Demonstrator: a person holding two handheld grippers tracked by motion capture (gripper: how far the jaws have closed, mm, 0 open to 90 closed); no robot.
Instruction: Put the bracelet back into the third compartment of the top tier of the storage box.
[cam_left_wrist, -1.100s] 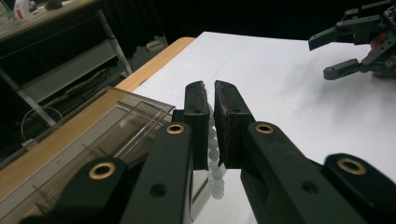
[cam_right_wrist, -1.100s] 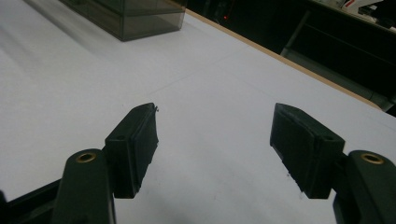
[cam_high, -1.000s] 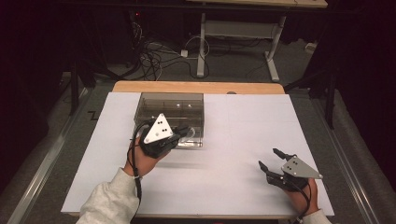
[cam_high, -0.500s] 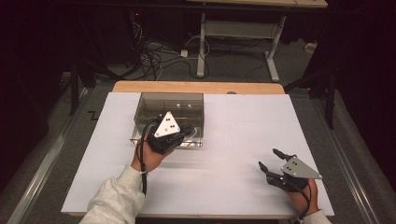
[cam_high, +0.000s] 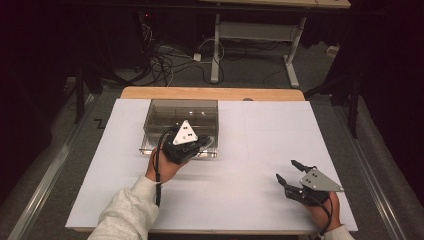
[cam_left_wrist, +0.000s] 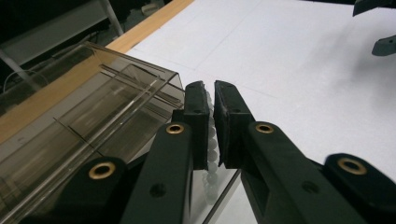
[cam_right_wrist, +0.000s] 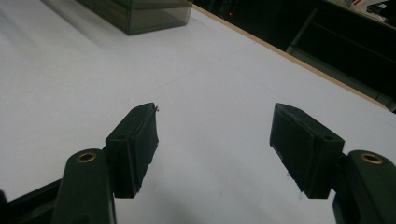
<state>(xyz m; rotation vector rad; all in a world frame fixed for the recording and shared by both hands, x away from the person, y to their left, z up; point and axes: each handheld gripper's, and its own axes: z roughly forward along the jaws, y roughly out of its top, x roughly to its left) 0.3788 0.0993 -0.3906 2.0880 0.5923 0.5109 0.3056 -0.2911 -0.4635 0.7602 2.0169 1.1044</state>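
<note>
Left claw (cam_left_wrist: 210, 100) clamped narrow on a string of small white round beads (cam_left_wrist: 211, 140), poised at the near right corner of a clear smoky plastic box (cam_high: 181, 125) with inner dividers. Beads hanging down between the pads toward the box's corner compartment. Right claw (cam_right_wrist: 212, 140) spread wide, gripping nothing, low over the white surface (cam_high: 260, 145), well apart from the box.

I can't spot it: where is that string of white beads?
Pinched in the left gripper, the string of white beads hangs over the clear box.
</note>
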